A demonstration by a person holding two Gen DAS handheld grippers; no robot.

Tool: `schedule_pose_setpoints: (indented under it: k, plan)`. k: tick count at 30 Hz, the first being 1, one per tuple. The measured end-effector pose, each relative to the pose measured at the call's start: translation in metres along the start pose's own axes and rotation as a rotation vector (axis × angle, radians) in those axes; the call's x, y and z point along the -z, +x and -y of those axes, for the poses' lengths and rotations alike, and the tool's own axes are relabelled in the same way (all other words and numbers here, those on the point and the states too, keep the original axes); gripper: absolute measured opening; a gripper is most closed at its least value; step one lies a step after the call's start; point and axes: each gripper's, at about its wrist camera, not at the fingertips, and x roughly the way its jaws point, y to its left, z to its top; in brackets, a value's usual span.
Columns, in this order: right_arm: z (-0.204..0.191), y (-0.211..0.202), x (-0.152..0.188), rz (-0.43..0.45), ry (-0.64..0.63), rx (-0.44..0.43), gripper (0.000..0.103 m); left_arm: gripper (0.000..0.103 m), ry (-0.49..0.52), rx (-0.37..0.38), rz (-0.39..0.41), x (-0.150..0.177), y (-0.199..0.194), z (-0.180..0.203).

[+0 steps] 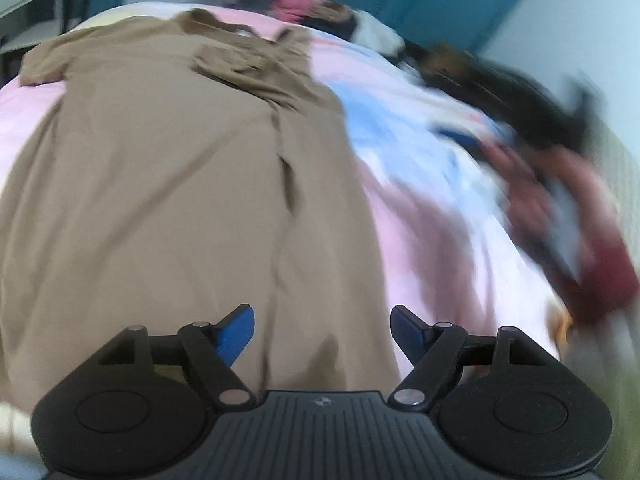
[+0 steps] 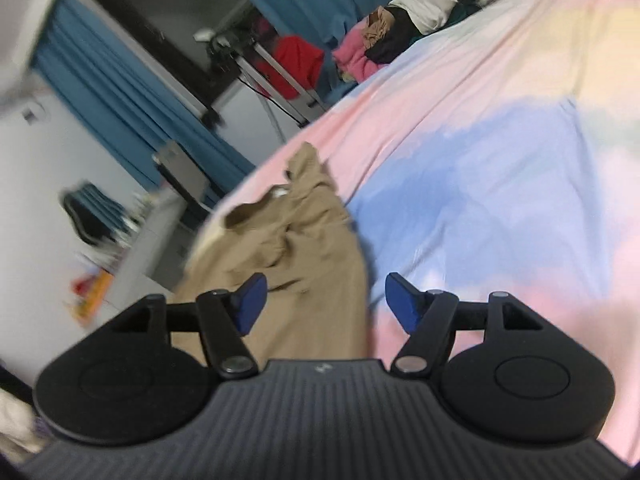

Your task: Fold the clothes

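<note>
A tan shirt (image 1: 172,184) lies spread flat on the pastel pink and blue bedsheet (image 1: 420,208), collar at the far end. My left gripper (image 1: 322,330) is open and empty, hovering over the shirt's near hem by its right edge. In the right wrist view the shirt (image 2: 304,264) lies on the sheet (image 2: 500,160). My right gripper (image 2: 322,302) is open and empty above the shirt's right edge. A blurred dark and maroon shape (image 1: 560,184) at the right of the left wrist view is moving; I cannot tell what it is.
A pile of unfolded clothes (image 2: 404,36), pink, white and dark, lies at the far end of the bed. Blue curtains (image 2: 120,104), a window and a tripod stand (image 2: 276,72) are beyond the bed. A grey cabinet (image 2: 160,232) stands at the left.
</note>
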Motion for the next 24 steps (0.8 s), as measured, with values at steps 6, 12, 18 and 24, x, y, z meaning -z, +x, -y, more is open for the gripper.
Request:
schedule_pose_setpoints:
  k: [6, 12, 18, 24]
  plan:
    - [0.009, -0.036, 0.044, 0.018, 0.01, 0.119, 0.069, 0.079, -0.207, 0.014, 0.065, -0.089, 0.046, -0.038]
    - [0.027, 0.0, 0.038, 0.022, 0.01, 0.23, 0.069, 0.079, -0.47, -0.002, 0.127, -0.169, 0.123, -0.07]
    - [0.039, 0.027, 0.029, 0.026, 0.029, 0.219, 0.069, 0.078, -0.51, -0.151, 0.194, -0.219, 0.179, -0.089]
    - [0.052, 0.053, 0.023, -0.001, 0.07, 0.213, 0.069, 0.051, -0.39, -0.158, 0.246, -0.244, 0.21, -0.09]
